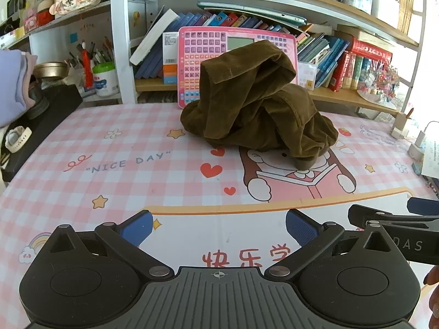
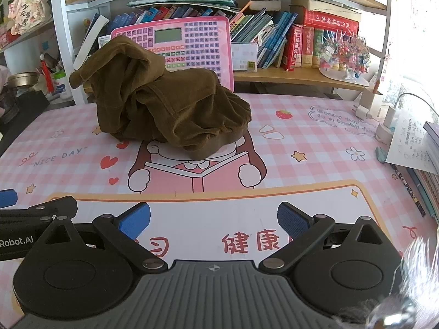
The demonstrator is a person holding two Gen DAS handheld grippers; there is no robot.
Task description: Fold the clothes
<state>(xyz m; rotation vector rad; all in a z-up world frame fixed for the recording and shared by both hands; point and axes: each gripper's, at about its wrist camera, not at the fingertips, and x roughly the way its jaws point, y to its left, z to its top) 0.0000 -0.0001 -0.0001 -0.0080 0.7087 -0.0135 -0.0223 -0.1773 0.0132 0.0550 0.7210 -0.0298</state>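
While apart from garment (image 1: 258,101), jaws wide

Your two grippers sit side by side at the near edge of the desk mat (image 1: 96,170), the left gripper (image 1: 219,227) to the left of the right gripper (image 2: 214,219), both well short of the garment (image 1: 255,109). The crumpled garment lies heaped at the far middle of the mat, with bare mat between it and you. Behind it a toy keyboard tablet (image 2: 192,44) leans upright against the books (image 2: 274,38) on the low shelf. A pen holder (image 1: 105,78) stands far left; chargers (image 2: 389,115) and papers (image 2: 411,142) lie far right.
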